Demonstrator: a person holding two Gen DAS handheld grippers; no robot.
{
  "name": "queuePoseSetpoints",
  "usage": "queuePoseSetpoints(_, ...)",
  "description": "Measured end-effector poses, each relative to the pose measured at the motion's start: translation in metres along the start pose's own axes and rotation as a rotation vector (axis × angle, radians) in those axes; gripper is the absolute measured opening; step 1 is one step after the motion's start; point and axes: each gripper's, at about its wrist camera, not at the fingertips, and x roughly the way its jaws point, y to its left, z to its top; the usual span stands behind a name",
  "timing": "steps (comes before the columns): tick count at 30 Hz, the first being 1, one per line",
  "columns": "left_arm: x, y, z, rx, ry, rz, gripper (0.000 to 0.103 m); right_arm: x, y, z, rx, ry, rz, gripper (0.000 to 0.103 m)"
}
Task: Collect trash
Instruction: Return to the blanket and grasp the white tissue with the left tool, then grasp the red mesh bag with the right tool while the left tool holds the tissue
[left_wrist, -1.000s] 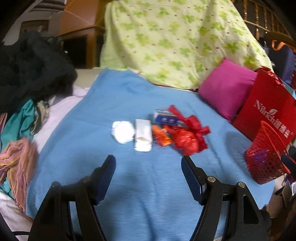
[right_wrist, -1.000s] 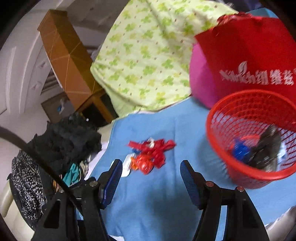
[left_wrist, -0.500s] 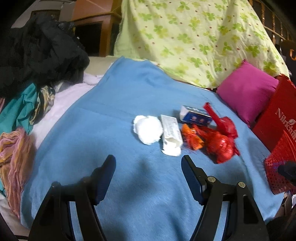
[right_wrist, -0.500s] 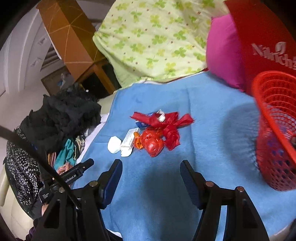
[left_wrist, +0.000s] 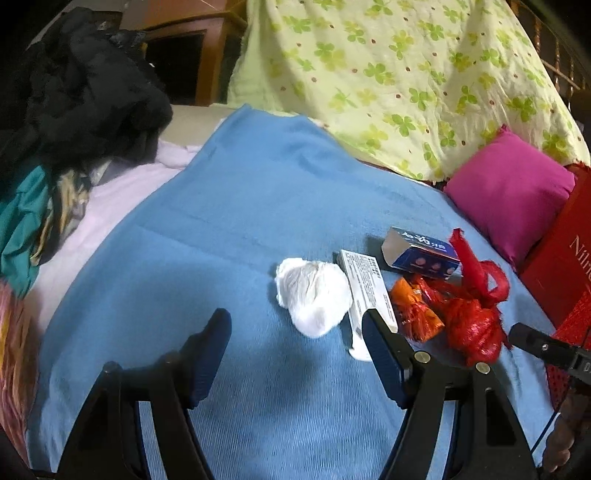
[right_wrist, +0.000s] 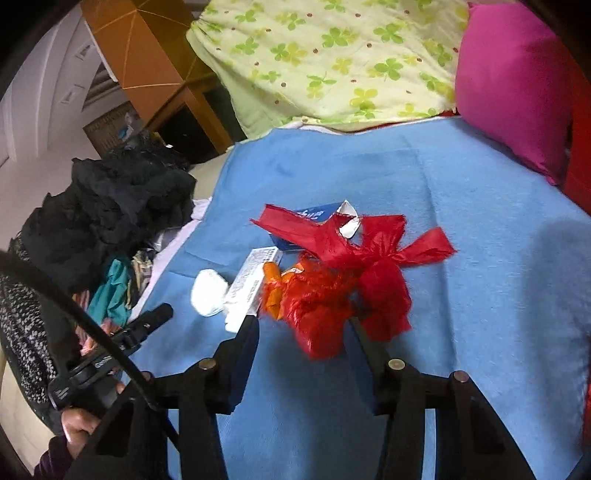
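A small heap of trash lies on the blue blanket (left_wrist: 258, 192): a crumpled white tissue (left_wrist: 314, 295), a long white box (left_wrist: 367, 288), a blue box (left_wrist: 421, 251), an orange wrapper (left_wrist: 413, 314) and a knotted red plastic bag (left_wrist: 472, 321). My left gripper (left_wrist: 295, 343) is open and empty just short of the tissue. In the right wrist view my right gripper (right_wrist: 304, 332) has its jaws closing, with the lower end of the red plastic bag (right_wrist: 321, 314) between the tips. A strip of blanket shows between the bag and the left finger (right_wrist: 247, 339).
A red mesh basket (left_wrist: 572, 325) and a red shopping bag (left_wrist: 565, 251) stand at the right edge, behind a pink pillow (left_wrist: 509, 188). A green-patterned quilt (left_wrist: 406, 74) lies at the back. Dark and coloured clothes (left_wrist: 74, 99) are piled on the left.
Both grippers came closer to the trash heap. The right one swung left, away from the red basket, and its jaws narrowed around the red bag. The left jaws kept their width.
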Motion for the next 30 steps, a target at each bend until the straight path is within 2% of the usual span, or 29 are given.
queuePoseSetpoints(3,0.015,-0.002,0.007,0.002,0.025,-0.018,0.074,0.017,-0.005,0.005,0.015,0.012,-0.036,0.051)
queuePoseSetpoints(8,0.034,-0.004,0.014,0.008,0.049,-0.018,0.074,0.034,-0.015,0.012,0.049,0.013,-0.021,0.052)
queuePoseSetpoints(12,0.048,-0.001,0.015,-0.022,0.089,-0.024,0.074,0.046,-0.009,0.012,0.009,0.04,-0.022,0.052)
queuePoseSetpoints(13,0.051,-0.001,0.015,-0.022,0.1,-0.024,0.071,0.047,-0.006,0.012,-0.001,0.041,-0.026,0.052)
queuePoseSetpoints(15,0.055,-0.001,0.013,-0.017,0.117,-0.033,0.052,0.05,-0.002,0.011,-0.03,0.042,-0.037,0.053)
queuePoseSetpoints(18,0.057,-0.001,0.012,-0.023,0.128,-0.047,0.038,0.054,0.0,0.009,-0.045,0.065,-0.036,0.052)
queuePoseSetpoints(24,0.044,-0.003,0.013,-0.008,0.079,-0.042,0.033,0.048,0.004,0.008,-0.065,0.055,-0.019,0.043)
queuePoseSetpoints(30,0.013,-0.006,0.01,0.022,-0.006,-0.022,0.033,0.027,0.009,0.004,-0.054,0.027,0.041,0.042)
